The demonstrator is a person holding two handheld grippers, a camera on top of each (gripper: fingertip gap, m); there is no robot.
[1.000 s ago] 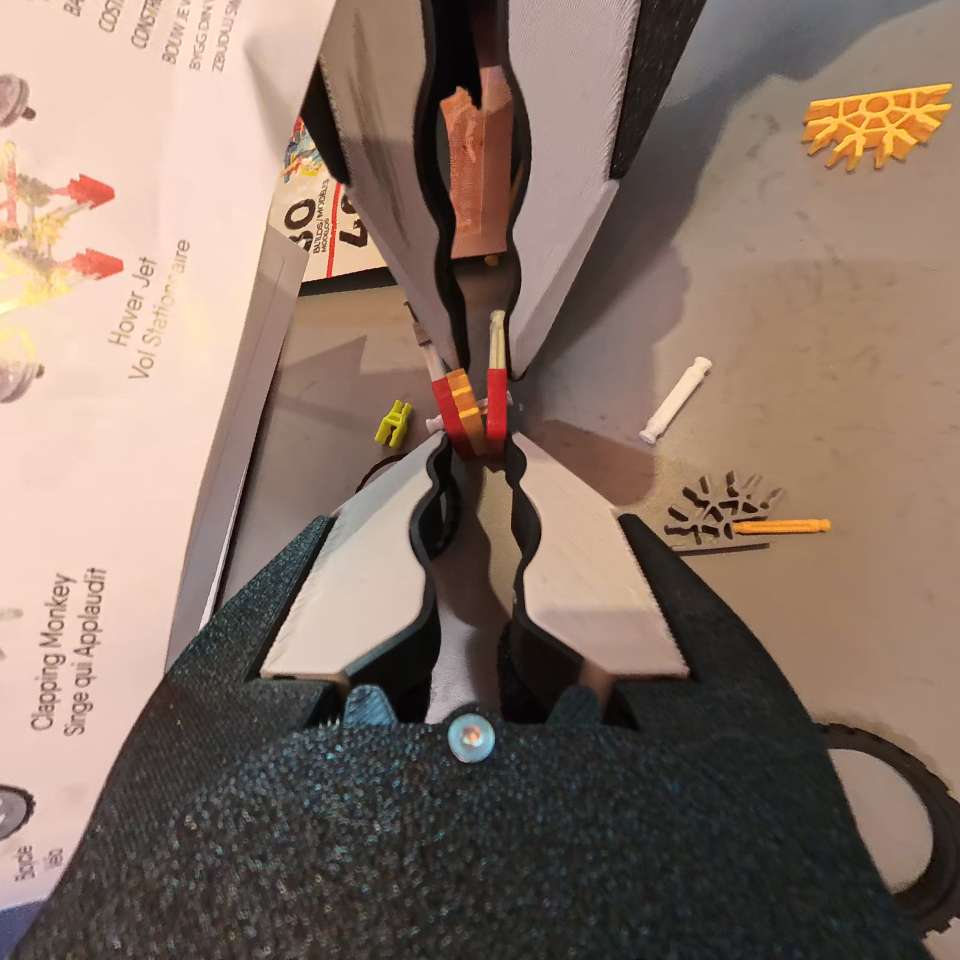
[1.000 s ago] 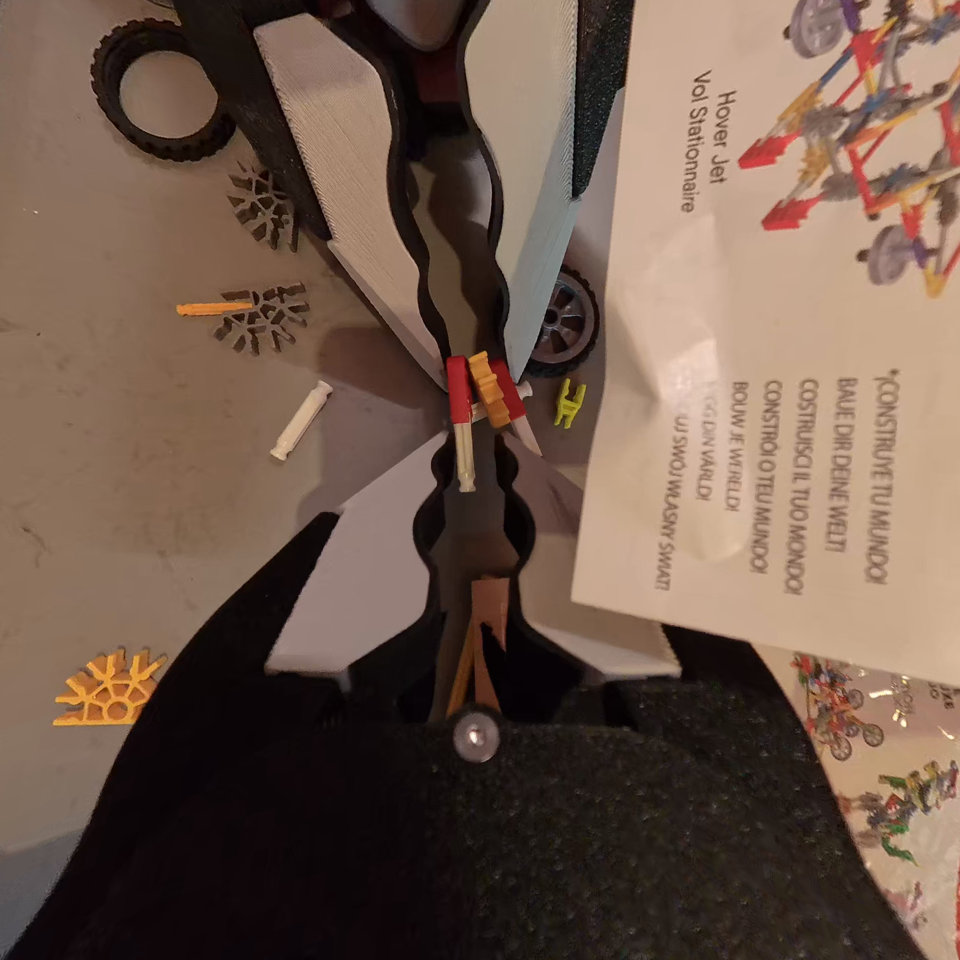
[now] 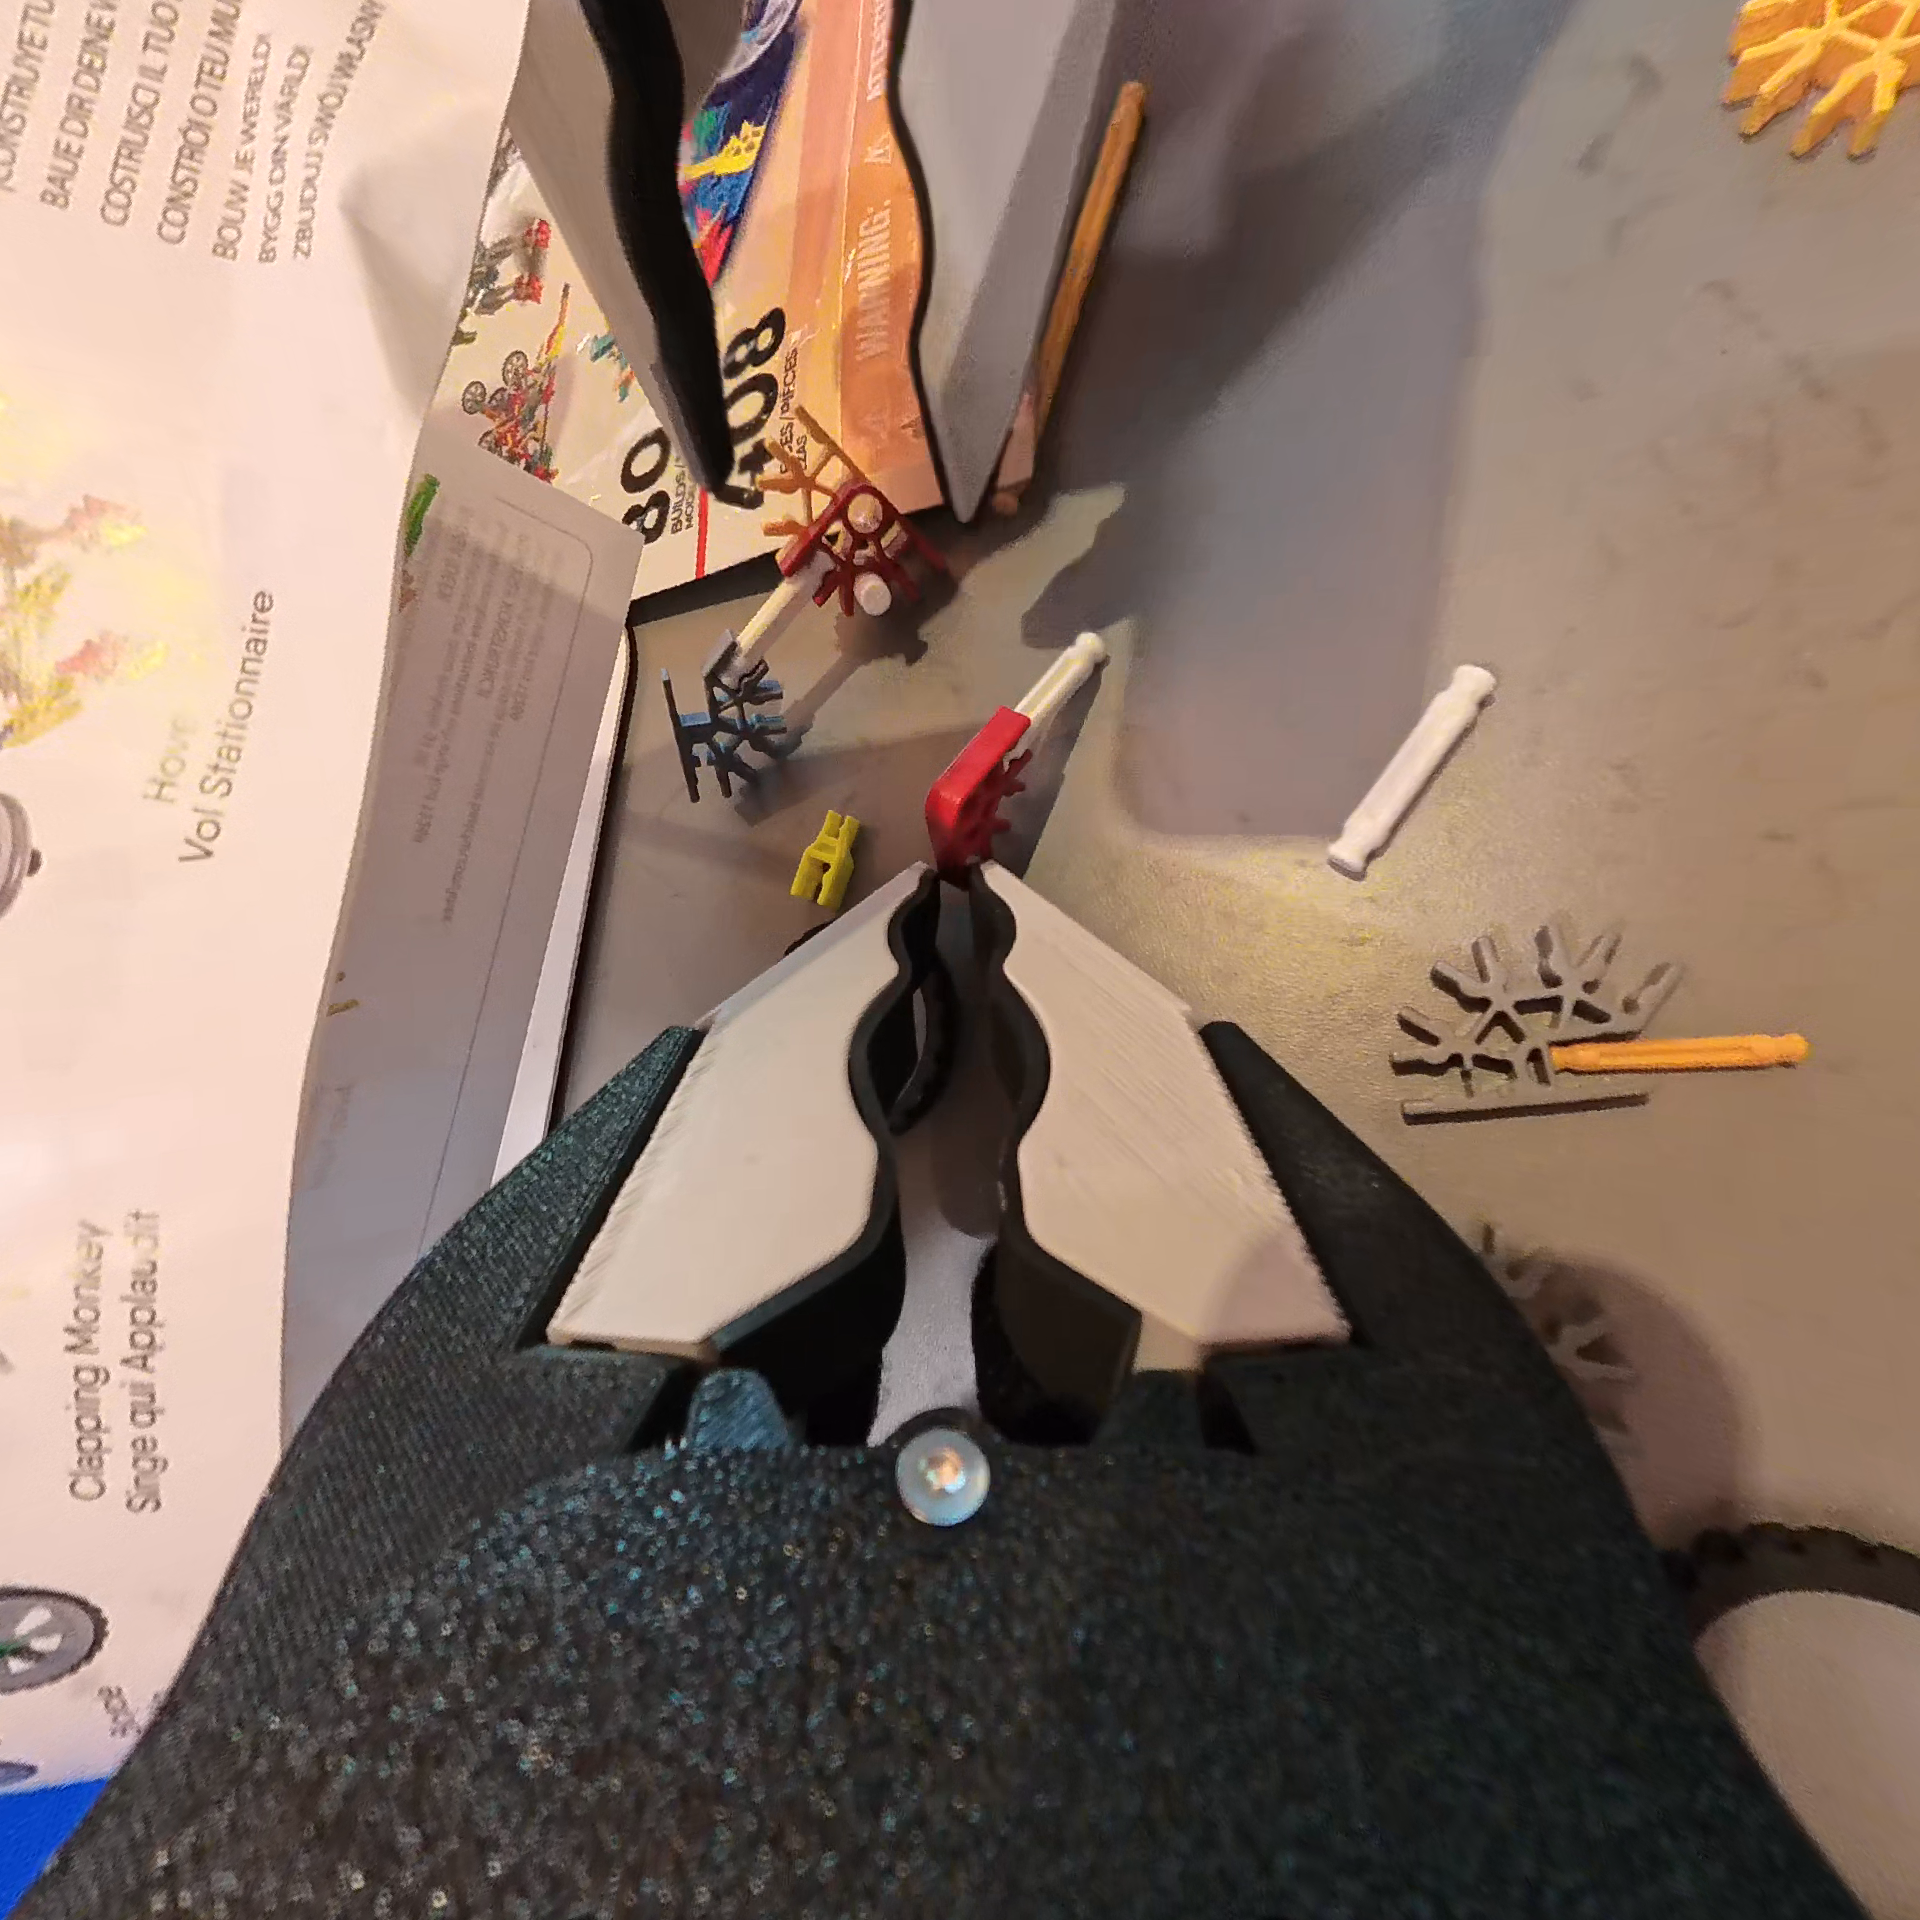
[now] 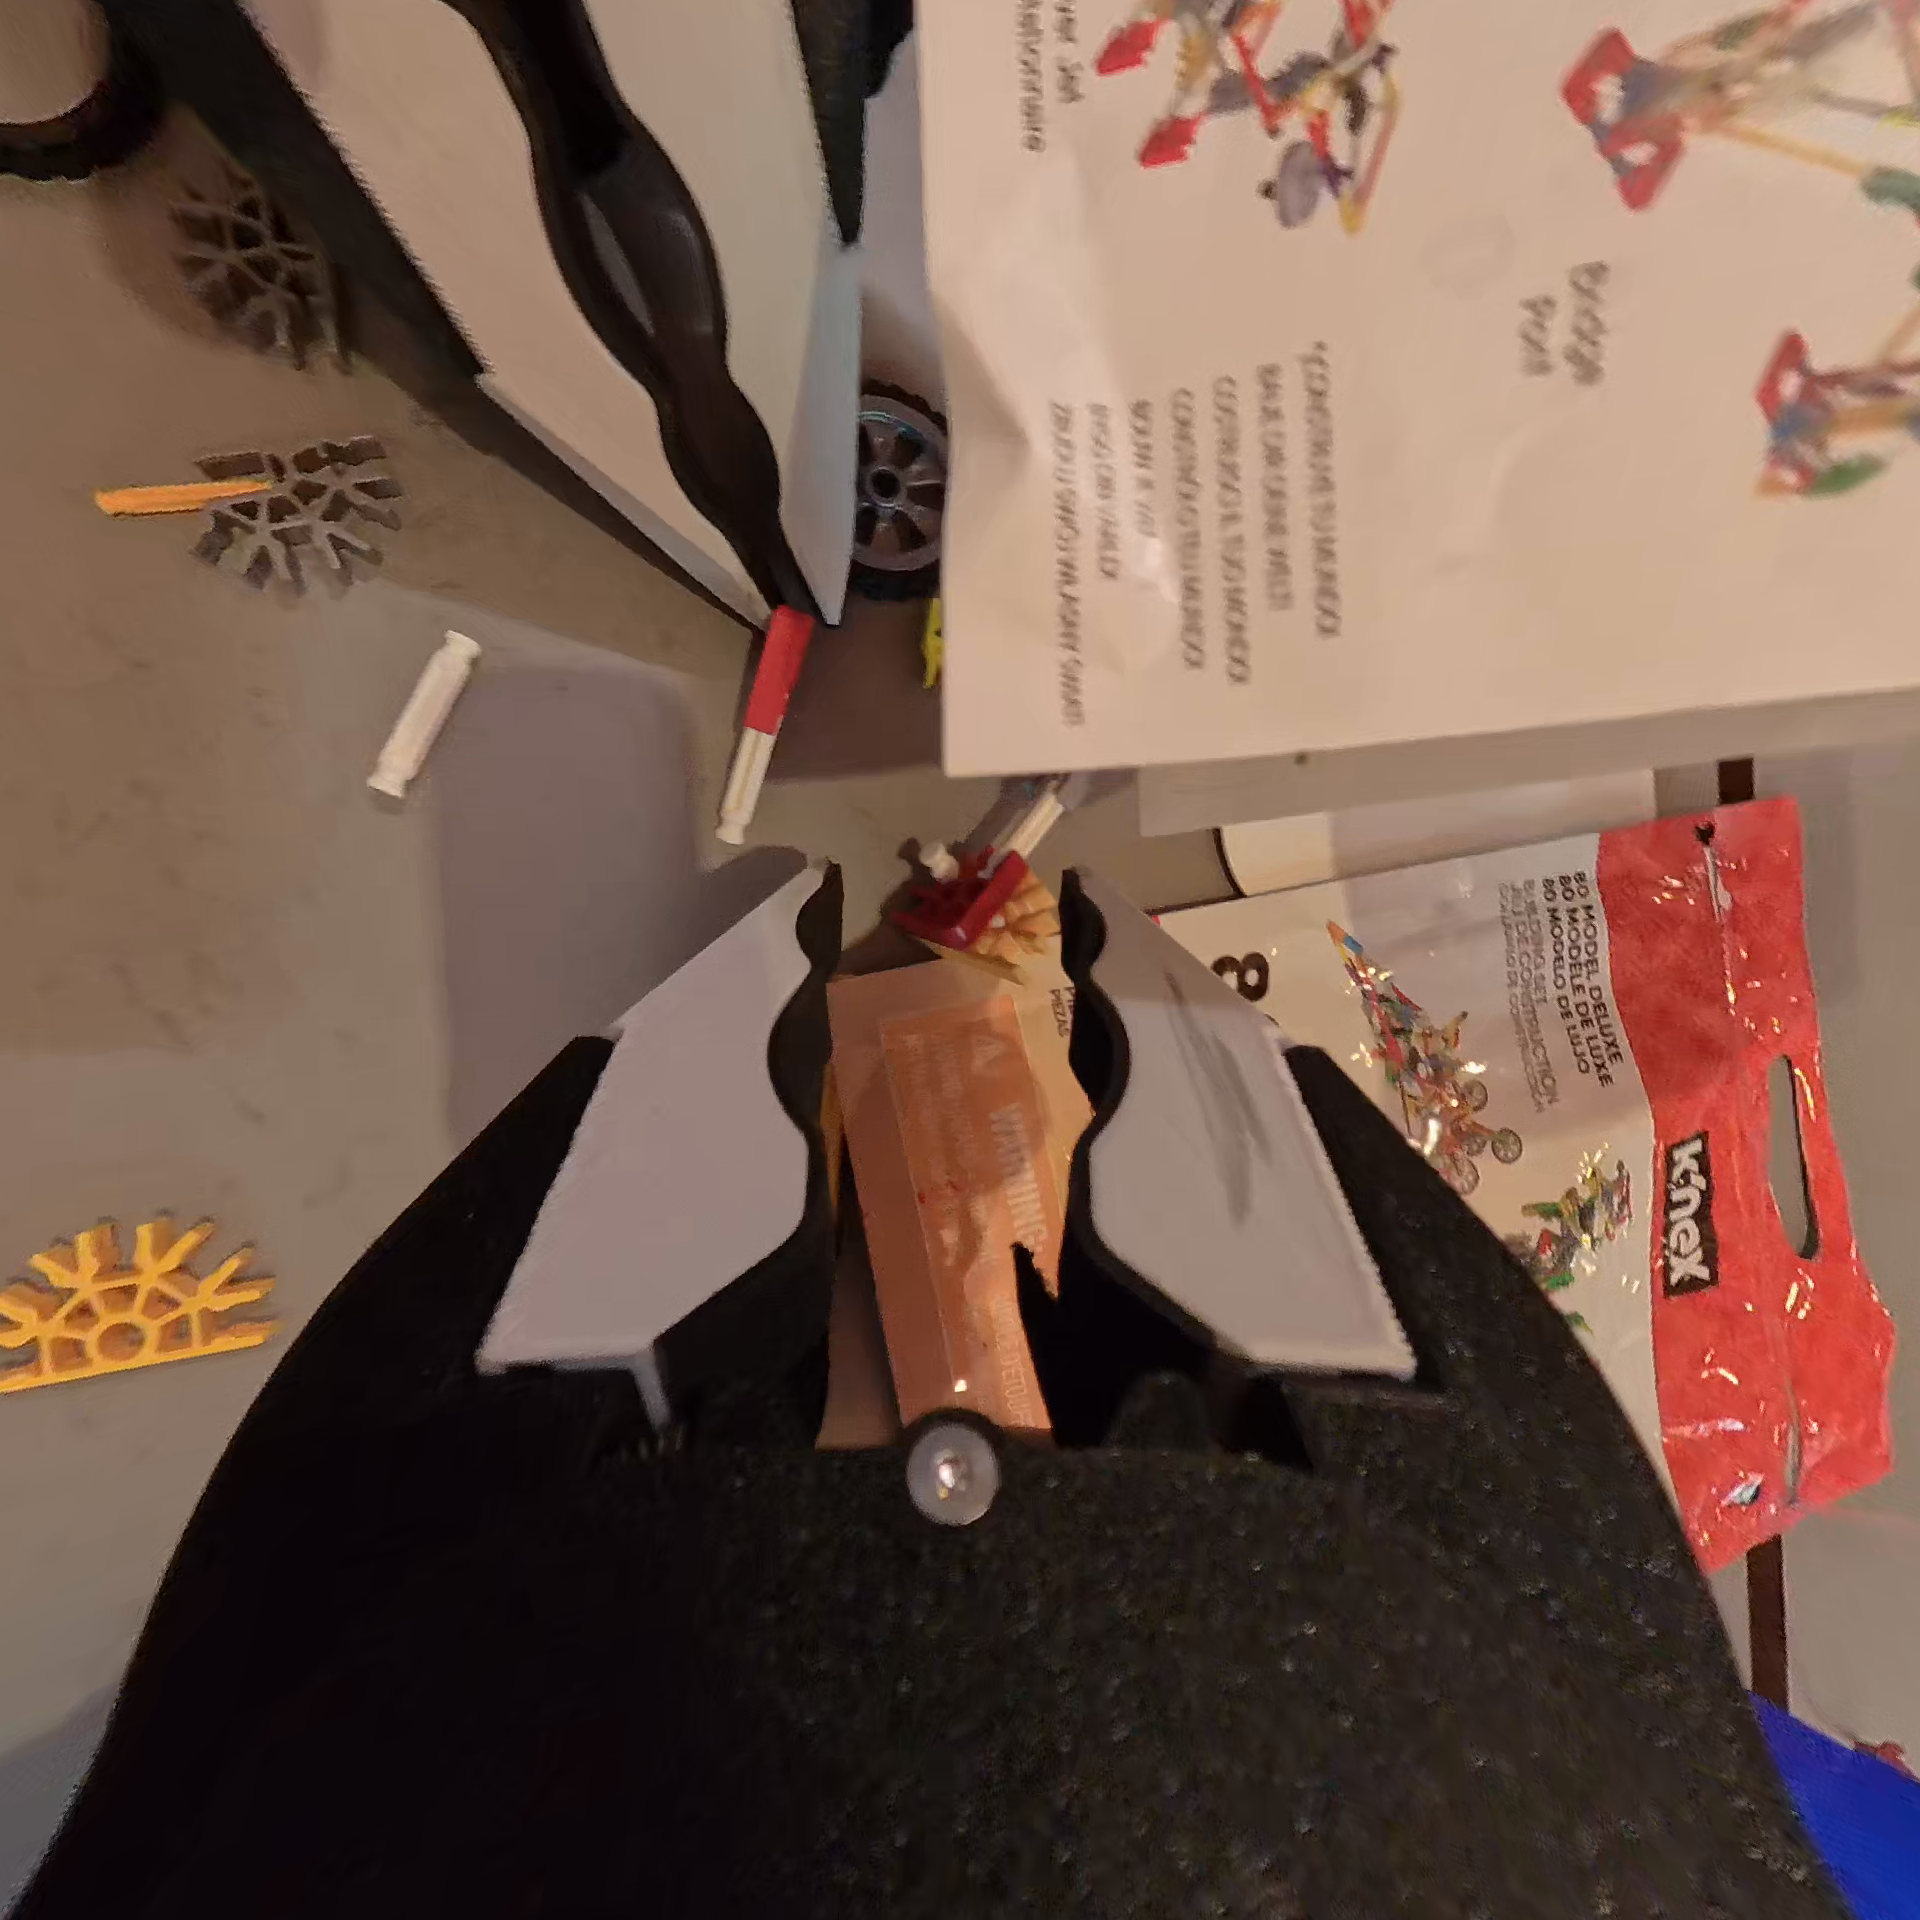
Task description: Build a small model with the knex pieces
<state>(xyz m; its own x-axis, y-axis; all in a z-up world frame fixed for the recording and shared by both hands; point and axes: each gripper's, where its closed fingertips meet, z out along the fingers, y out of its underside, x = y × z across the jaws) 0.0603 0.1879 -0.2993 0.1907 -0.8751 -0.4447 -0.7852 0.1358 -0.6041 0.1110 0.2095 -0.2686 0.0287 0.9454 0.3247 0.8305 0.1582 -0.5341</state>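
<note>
My left gripper [image 3: 951,878] is shut on a red connector [image 3: 971,800] with a white rod [image 3: 1060,675] stuck in it, held just above the grey table. It also shows in the right wrist view [image 4: 800,613], with the red connector [image 4: 781,670] at its tips. My right gripper [image 4: 951,894] is open and empty. A small assembly [image 4: 961,904] of a dark red connector, an orange connector and white rods lies between its tips. In the left wrist view the right gripper [image 3: 847,499] hangs open over that assembly [image 3: 847,556].
A white instruction sheet [image 3: 156,623] covers the left side. A printed plastic bag [image 4: 1714,1143] lies under the right gripper. Loose on the table are a white rod [image 3: 1413,769], a grey connector with an orange rod [image 3: 1527,1023], a yellow connector [image 3: 1829,73], a yellow-green clip [image 3: 826,857], a wheel [image 4: 902,488] and a black tyre [image 3: 1818,1590]. The tips of one gripper are about 7 centimetres away from the tips of the other.
The two grippers were tip to tip on one red-orange-red stack. The right gripper has opened and drawn back; the stack has split, one red connector staying in the left gripper, the rest on the table.
</note>
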